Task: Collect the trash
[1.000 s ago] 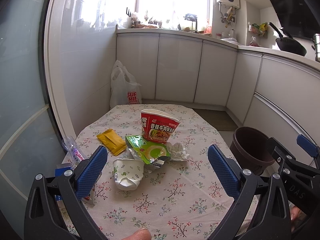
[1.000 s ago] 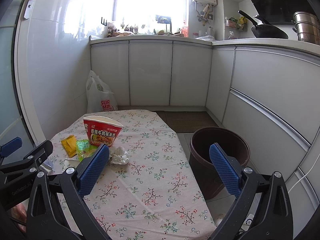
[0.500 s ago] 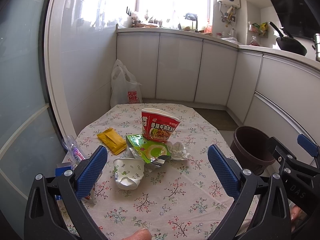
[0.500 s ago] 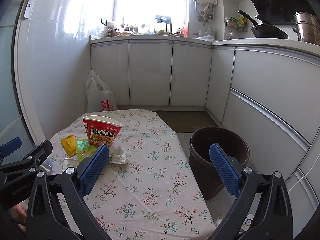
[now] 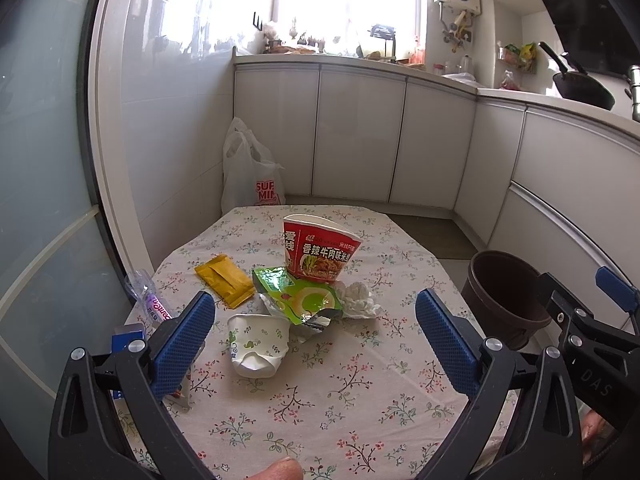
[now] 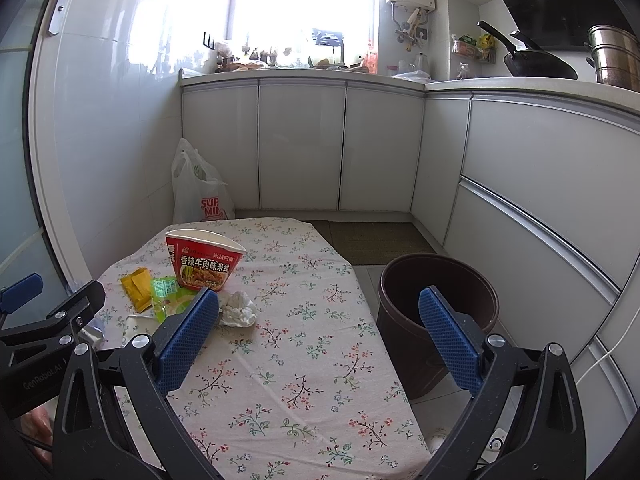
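My left gripper [image 5: 314, 338] hangs level over the near end of the table [image 5: 320, 408], jaws spread wide and empty. The crushed paper cup [image 5: 258, 344] lies nearest, straight ahead between the pads, on its side with its crumpled bottom toward me. Just beyond the cup are the green wrapper [image 5: 298, 300] and tissue [image 5: 358, 300]. My right gripper [image 6: 318, 338], likewise spread and empty, faces the bin [image 6: 438, 312] right of the table.
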Tool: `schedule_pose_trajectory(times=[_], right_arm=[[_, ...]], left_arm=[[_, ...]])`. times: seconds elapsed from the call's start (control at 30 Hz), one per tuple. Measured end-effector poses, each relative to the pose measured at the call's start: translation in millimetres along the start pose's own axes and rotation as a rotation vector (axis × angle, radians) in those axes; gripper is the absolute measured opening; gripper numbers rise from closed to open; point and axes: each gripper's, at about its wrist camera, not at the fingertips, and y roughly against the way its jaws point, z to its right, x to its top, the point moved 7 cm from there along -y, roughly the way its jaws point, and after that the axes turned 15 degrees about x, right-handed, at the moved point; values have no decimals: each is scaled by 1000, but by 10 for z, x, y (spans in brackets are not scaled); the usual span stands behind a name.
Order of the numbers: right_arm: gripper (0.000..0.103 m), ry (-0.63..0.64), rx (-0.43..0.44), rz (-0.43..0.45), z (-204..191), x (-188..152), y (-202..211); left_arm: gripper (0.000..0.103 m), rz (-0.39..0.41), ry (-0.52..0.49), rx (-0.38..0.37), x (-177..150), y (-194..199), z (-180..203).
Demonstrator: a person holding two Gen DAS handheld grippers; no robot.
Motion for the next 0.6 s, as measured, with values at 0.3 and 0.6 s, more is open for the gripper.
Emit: schedule_pose_trajectory(times=[0.3, 0.6], right_arm=[[96, 0, 1, -9, 18, -15, 10], [96, -102, 78, -154, 76, -143, -186]], left_arm=[[98, -9, -6, 7, -1, -15, 20], [98, -136, -15, 33, -110, -164, -34]])
